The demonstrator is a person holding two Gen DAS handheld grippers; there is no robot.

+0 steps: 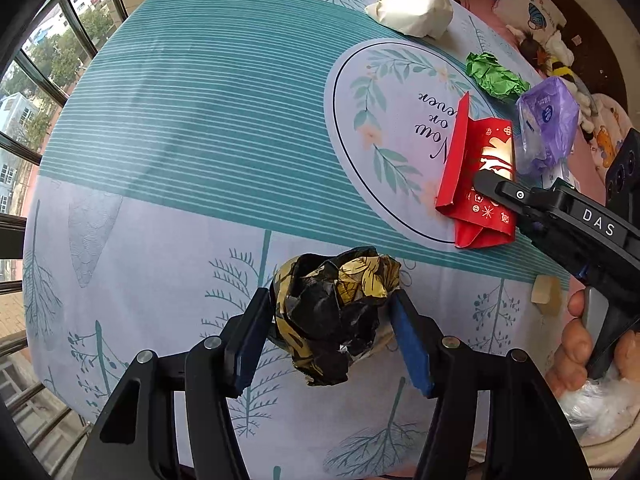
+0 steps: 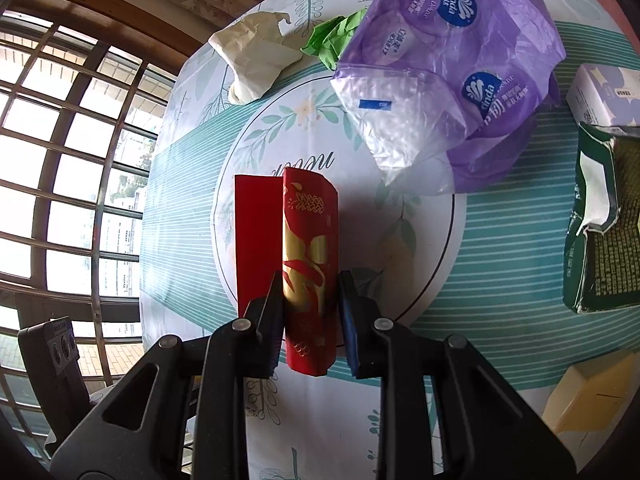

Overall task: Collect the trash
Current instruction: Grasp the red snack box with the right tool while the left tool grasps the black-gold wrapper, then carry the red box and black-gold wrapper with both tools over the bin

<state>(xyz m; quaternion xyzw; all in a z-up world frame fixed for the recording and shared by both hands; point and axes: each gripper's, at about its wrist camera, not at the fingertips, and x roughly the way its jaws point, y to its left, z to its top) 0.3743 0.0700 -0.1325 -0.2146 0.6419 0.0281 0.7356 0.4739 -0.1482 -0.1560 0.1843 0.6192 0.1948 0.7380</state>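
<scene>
Two-handed trash pickup on a table (image 1: 180, 128) covered with a teal-striped printed cloth. The left tool (image 1: 332, 320) brackets a crumpled black-and-gold wrapper (image 1: 336, 316); its fingers are set at about the wad's width, both pads at its sides, so it appears gripped. The right tool (image 2: 308, 304) straddles a folded red-and-gold envelope (image 2: 308, 256) lying inside the cloth's printed oval, the left finger against the paper, the right finger just clear.

To finish well, the right fingers should close squarely on the folded spine, not the loose red flap, before lifting. A white paper wad (image 1: 412, 4), a green paper wad (image 1: 494, 76) and a purple tissue-pack bag (image 2: 452, 64) wait farther back.

Containers: the purple bag looks slack, its contents unclear; a torn green carton (image 2: 600, 224) sits at the right edge, its inside not visible; no bin is in view.
</scene>
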